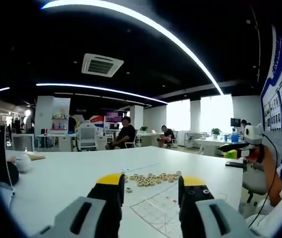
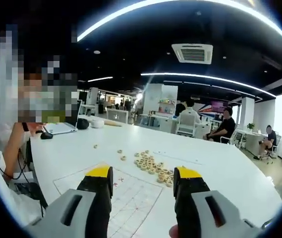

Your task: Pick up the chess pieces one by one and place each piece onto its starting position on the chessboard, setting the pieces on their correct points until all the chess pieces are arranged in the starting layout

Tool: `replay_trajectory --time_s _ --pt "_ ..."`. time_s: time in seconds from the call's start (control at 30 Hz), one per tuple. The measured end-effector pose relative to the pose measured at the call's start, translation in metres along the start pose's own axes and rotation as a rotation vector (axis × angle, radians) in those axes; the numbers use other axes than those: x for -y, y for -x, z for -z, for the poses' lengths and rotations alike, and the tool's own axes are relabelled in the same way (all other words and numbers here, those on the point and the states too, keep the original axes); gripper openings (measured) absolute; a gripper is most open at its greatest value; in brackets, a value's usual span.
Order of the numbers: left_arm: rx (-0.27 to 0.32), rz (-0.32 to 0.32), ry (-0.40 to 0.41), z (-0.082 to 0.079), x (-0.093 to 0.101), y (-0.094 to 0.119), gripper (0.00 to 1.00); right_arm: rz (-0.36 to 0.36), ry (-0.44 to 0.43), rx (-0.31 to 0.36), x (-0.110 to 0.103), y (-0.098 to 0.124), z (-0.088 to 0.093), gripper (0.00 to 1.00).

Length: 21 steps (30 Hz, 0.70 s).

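Both claws, left (image 1: 148, 191) & right (image 2: 142, 186), gape wide, empty. Xiangqi discs (image 2: 150, 166) heaped on worktop (image 2: 220, 168) just beyond board sheet (image 2: 126, 198). Take an outlying disc first, grip its rim squarely.

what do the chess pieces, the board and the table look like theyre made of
Chess pieces: likely wood, judging by the pale tan discs with a matte look; plastic is possible, since they are too small to be sure.
Board: seems a thin flexible sheet, paper or cloth, white with printed grid lines and lying flat on the table.
Table: smooth white top with a soft sheen, probably laminate.
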<state>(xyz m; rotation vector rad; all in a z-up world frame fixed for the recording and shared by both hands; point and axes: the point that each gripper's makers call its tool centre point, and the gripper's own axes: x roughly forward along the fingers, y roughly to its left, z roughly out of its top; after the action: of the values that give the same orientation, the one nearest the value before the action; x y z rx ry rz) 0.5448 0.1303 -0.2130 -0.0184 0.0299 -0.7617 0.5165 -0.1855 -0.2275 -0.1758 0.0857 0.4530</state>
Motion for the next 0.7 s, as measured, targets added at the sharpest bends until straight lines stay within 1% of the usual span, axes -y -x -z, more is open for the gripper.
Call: replay_trajectory --time_s 0.13,0.2,0.37,0.43,0.5,0.57,0.7 --pt "-0.022 0.003 -0.015 0.007 -0.002 -0.002 0.44 0.0 0.002 -0.002 0.0 0.0 0.001 0.49" --pt "-0.027 0.002 -0.017 0.009 -0.003 -0.002 0.44 0.002 0.001 -0.001 0.001 0.0 0.001 0.49" --pt "-0.039 -0.006 -0.057 0.011 -0.011 0.001 0.44 0.001 0.003 0.0 0.001 0.0 0.001 0.49" --pt "-0.046 -0.02 -0.066 0.013 -0.018 0.004 0.43 0.002 0.004 0.001 0.001 0.0 0.001 0.49" --pt "-0.049 -0.062 -0.064 0.015 -0.032 0.008 0.42 0.002 0.004 0.001 0.001 0.001 0.001 0.49" --pt "-0.042 -0.086 -0.052 0.015 -0.042 0.012 0.41 0.001 0.004 0.0 0.001 0.001 0.001 0.49" --pt "-0.032 -0.101 -0.042 0.017 -0.049 0.012 0.38 0.0 0.0 -0.01 0.001 -0.002 0.005 0.49"
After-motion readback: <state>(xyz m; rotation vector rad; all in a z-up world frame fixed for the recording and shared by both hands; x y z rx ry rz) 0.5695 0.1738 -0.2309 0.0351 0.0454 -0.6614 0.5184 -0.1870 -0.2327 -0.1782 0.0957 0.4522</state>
